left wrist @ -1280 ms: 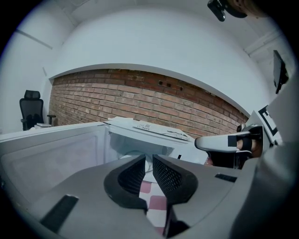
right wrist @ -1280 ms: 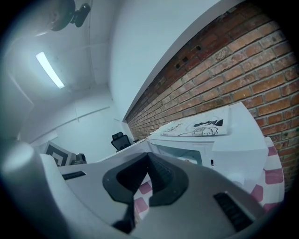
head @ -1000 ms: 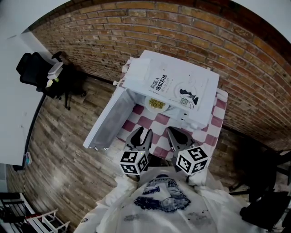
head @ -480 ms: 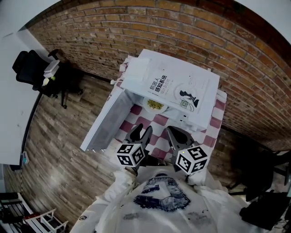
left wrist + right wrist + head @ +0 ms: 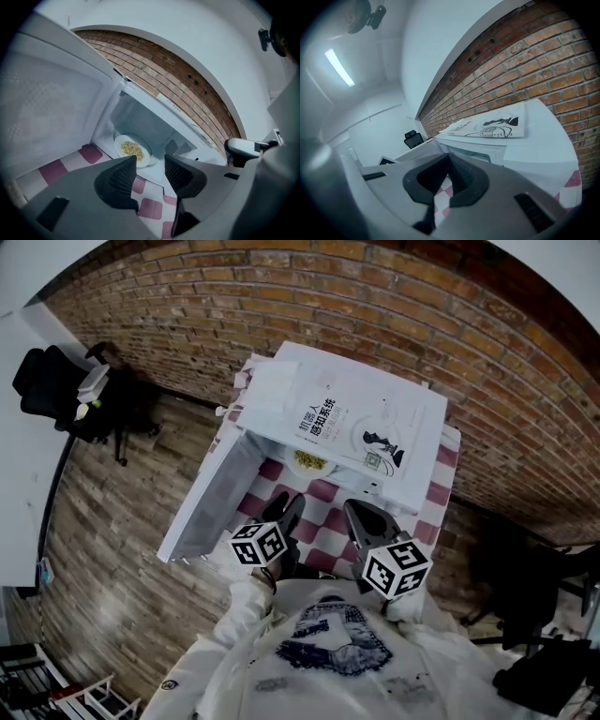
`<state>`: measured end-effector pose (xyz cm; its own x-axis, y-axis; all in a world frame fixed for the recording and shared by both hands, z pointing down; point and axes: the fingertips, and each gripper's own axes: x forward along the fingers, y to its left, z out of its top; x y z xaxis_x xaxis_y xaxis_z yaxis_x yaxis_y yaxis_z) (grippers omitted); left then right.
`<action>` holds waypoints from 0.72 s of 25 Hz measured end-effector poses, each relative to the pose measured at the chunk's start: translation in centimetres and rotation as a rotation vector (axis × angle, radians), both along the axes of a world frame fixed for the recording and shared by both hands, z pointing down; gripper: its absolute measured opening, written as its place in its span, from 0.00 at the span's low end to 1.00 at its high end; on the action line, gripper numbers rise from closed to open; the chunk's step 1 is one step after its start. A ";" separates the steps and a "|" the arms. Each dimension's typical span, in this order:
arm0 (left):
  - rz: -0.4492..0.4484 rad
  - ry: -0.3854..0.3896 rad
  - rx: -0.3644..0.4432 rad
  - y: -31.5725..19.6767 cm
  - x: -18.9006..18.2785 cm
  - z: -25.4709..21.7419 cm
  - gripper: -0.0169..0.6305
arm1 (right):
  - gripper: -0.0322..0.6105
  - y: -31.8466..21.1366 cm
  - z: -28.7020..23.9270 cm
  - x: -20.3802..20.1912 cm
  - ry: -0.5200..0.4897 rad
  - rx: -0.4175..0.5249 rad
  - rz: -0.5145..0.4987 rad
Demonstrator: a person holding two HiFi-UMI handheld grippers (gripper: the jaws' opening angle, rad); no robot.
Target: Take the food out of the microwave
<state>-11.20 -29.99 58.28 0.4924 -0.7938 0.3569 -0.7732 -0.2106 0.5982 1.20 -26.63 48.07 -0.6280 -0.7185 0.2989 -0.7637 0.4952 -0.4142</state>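
A white plate (image 5: 132, 150) of yellowish food (image 5: 309, 462) sits inside the white microwave (image 5: 281, 395), just behind its open mouth. The door (image 5: 202, 498) stands swung out to the left. My left gripper (image 5: 150, 171) is held in front of the opening, short of the plate. Its jaws have just been opening and stand apart with nothing between them. Beside it on the right, my right gripper (image 5: 358, 514) hangs over the checked cloth with its fingertips together, holding nothing. In the right gripper view only the microwave's top (image 5: 543, 140) shows beyond the jaws.
A book (image 5: 352, 427) lies on top of the microwave. A pink and white checked cloth (image 5: 323, 521) covers the small table. A brick wall stands behind. A black office chair (image 5: 47, 390) is on the wooden floor at far left.
The left gripper has rolled, sunk a little and drifted left toward the door, and its jaws have spread. The right gripper has barely shifted.
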 end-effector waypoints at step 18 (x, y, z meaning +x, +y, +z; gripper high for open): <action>0.089 0.246 -0.252 -3.8 1.4 7.0 0.33 | 0.07 -1.8 0.5 0.3 -0.004 -0.024 0.014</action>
